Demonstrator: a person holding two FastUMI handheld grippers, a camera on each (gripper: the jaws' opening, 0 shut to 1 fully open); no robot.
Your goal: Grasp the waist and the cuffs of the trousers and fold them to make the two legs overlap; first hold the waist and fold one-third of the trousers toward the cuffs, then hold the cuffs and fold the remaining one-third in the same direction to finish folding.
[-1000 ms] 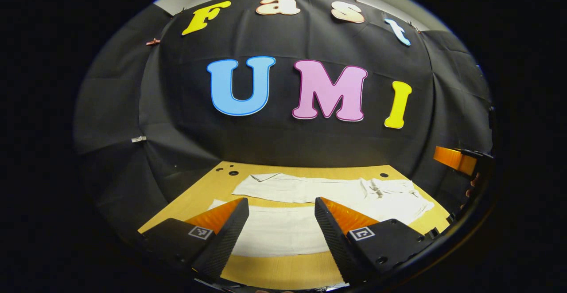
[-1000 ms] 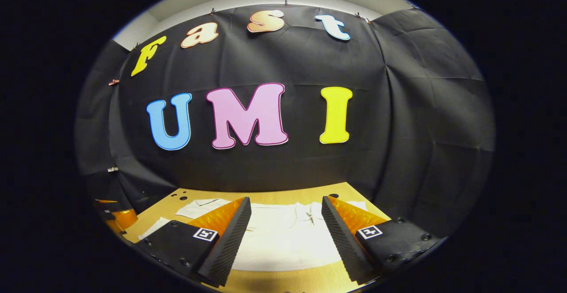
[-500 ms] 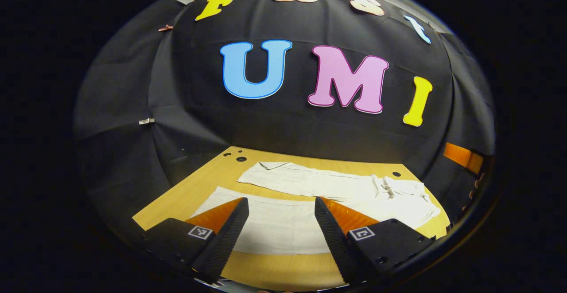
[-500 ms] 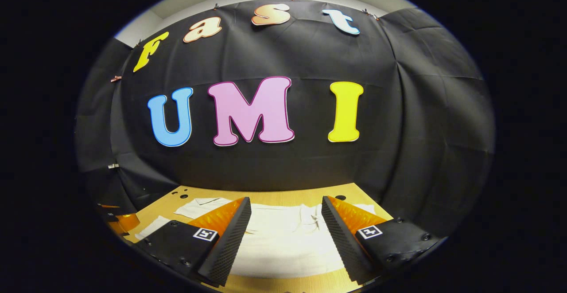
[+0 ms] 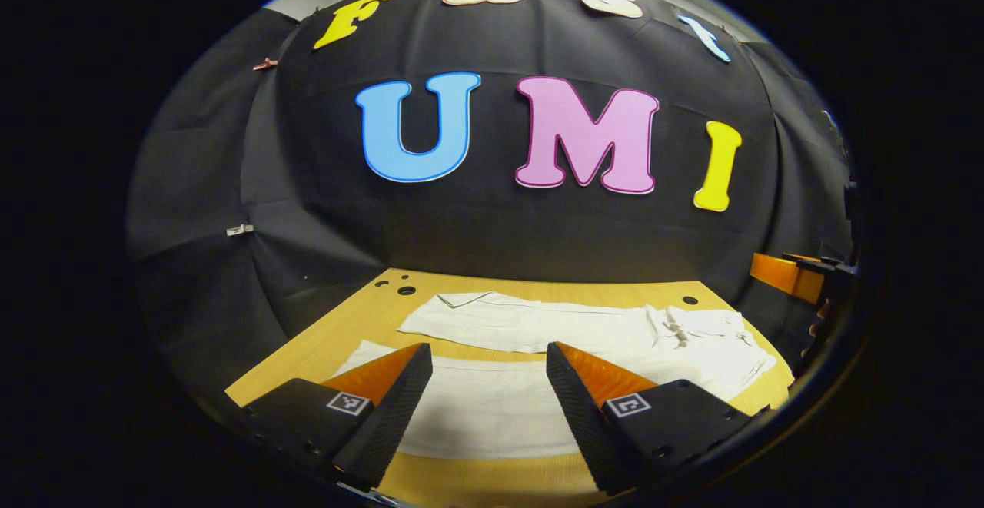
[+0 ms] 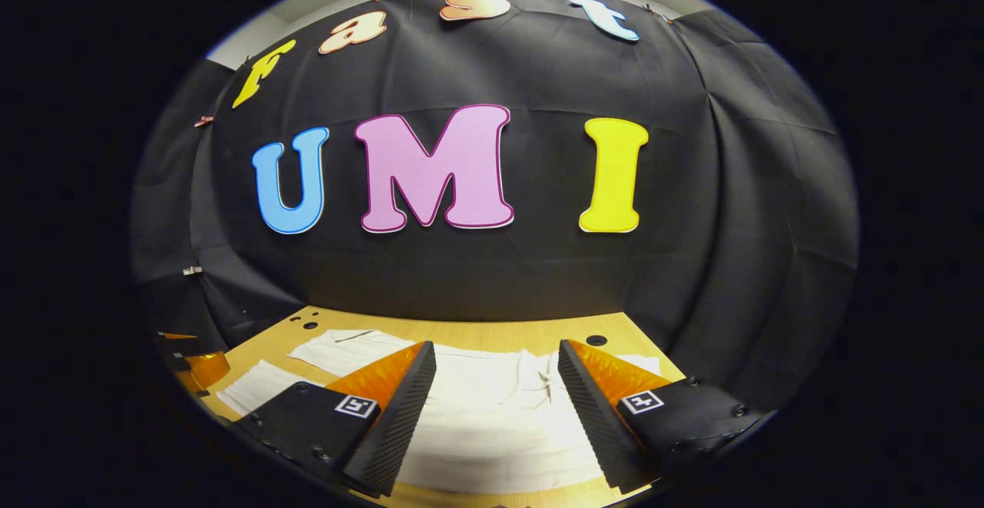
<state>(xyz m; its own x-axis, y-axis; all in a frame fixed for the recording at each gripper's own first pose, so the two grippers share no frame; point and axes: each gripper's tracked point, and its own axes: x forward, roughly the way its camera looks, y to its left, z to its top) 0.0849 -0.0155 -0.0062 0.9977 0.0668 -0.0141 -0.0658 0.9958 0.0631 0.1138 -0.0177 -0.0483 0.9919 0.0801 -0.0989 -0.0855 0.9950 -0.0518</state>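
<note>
White trousers [image 5: 538, 323] lie flat on the wooden table [image 5: 338, 335], both legs spread apart and not yet overlapped: far leg runs across the table toward 9 o'clock, near leg sits closer to the cameras, narrow strip of bare wood between them. Waist [image 5: 707, 331] is at roughly 3 o'clock in the left gripper view, fabric there a bit rumpled. Cuffs end toward 9 o'clock, far cuff near two small holes [image 5: 400, 289] in the tabletop. Left gripper [image 5: 489, 362] has its fingers spread wide, nothing between them, hovering above the near leg (contact with cloth can't be judged from this angle). Right gripper [image 6: 496, 358] likewise spread, empty, hanging over the waist end of the trousers [image 6: 492, 393]; the fly seam shows between its fingers. In the right gripper view another hole [image 6: 596, 340] sits at about 1 o'clock from the fingers, and the other gripper's body edges in at 8 o'clock. Black cloth wall [image 5: 492, 239] behind the table.
</note>
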